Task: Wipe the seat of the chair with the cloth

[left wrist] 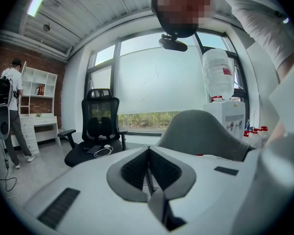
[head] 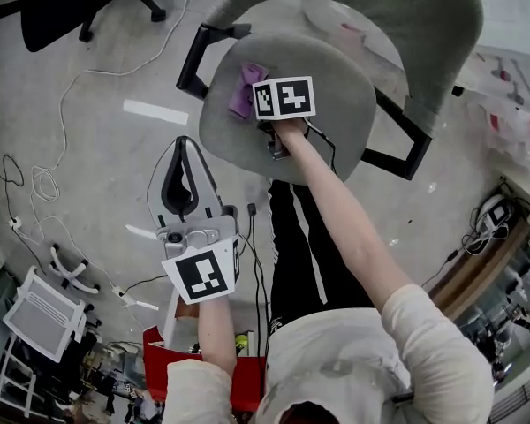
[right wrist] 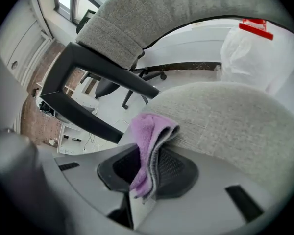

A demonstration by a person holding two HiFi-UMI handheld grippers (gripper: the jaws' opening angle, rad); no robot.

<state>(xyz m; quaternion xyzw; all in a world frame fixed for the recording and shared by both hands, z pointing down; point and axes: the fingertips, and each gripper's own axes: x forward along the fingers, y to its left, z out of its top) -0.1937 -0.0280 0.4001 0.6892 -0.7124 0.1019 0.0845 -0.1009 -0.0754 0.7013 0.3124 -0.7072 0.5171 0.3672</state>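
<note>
A grey fabric chair seat [head: 336,104] lies ahead of me, its backrest [head: 397,16] at the top of the head view. My right gripper [head: 252,104] is over the seat's left part, shut on a folded purple cloth [head: 246,88] [right wrist: 149,141] whose free end rests on the seat [right wrist: 235,126]. My left gripper [head: 181,170] hangs off the chair above the floor, below and left of the seat. Its jaws are shut with nothing between them [left wrist: 148,173].
The chair's black armrests [head: 194,60] [head: 406,144] flank the seat. A black office chair [head: 71,3] [left wrist: 99,131] stands at the upper left. White cables [head: 62,122] trail over the floor. A red bin [head: 159,360] sits near my feet. A person [left wrist: 10,111] stands by white shelves.
</note>
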